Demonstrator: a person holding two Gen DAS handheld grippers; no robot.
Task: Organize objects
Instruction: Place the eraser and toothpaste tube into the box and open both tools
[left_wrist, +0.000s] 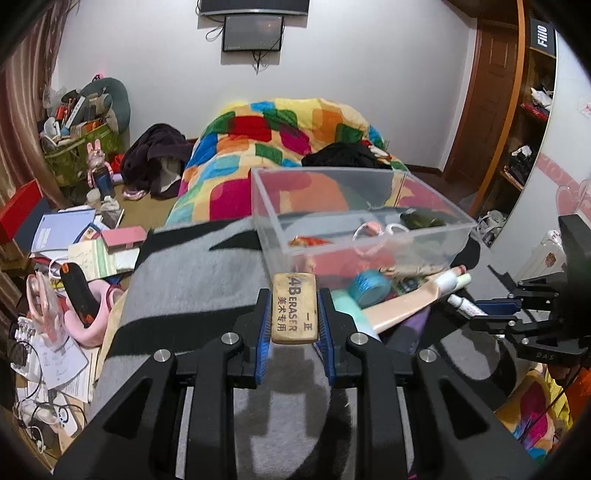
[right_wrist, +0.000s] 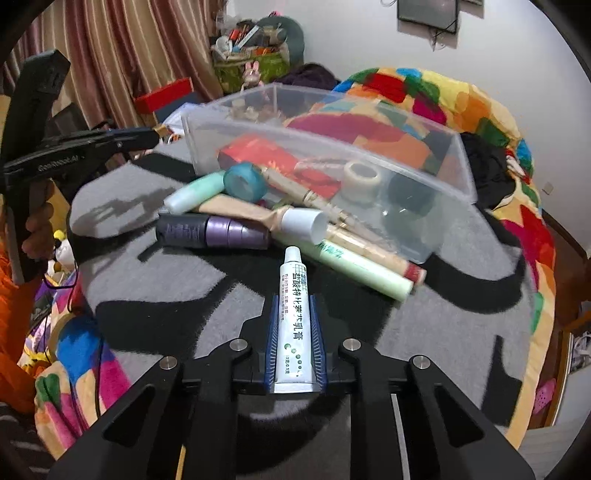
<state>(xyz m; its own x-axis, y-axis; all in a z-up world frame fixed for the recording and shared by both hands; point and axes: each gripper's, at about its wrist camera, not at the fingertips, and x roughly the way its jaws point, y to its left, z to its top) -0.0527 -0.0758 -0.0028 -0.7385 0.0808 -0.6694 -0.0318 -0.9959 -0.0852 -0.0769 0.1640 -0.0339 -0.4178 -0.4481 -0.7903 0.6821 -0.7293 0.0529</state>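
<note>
A tan 4B eraser (left_wrist: 294, 314) is clamped between the blue pads of my left gripper (left_wrist: 294, 296), above the grey and black blanket (left_wrist: 192, 280). Just beyond it stands a clear plastic box (left_wrist: 325, 170) with small items inside. My right gripper (right_wrist: 294, 301) is shut on a white ointment tube (right_wrist: 293, 295), whose cap points at the box (right_wrist: 332, 146). From the left wrist view, the right gripper (left_wrist: 476, 315) shows at the right edge with the tube (left_wrist: 466, 305) in it. In the right wrist view the left gripper (right_wrist: 153, 136) reaches in from the left.
Loose items lie in front of the box: a purple bottle (right_wrist: 214, 232), a teal tape roll (right_wrist: 244, 181), a mint tube (right_wrist: 194, 194), a pale green tube (right_wrist: 354, 266). A colourful quilt (left_wrist: 273, 136) lies behind. Floor clutter (left_wrist: 74, 258) fills the left; shelves (left_wrist: 528, 140) stand right.
</note>
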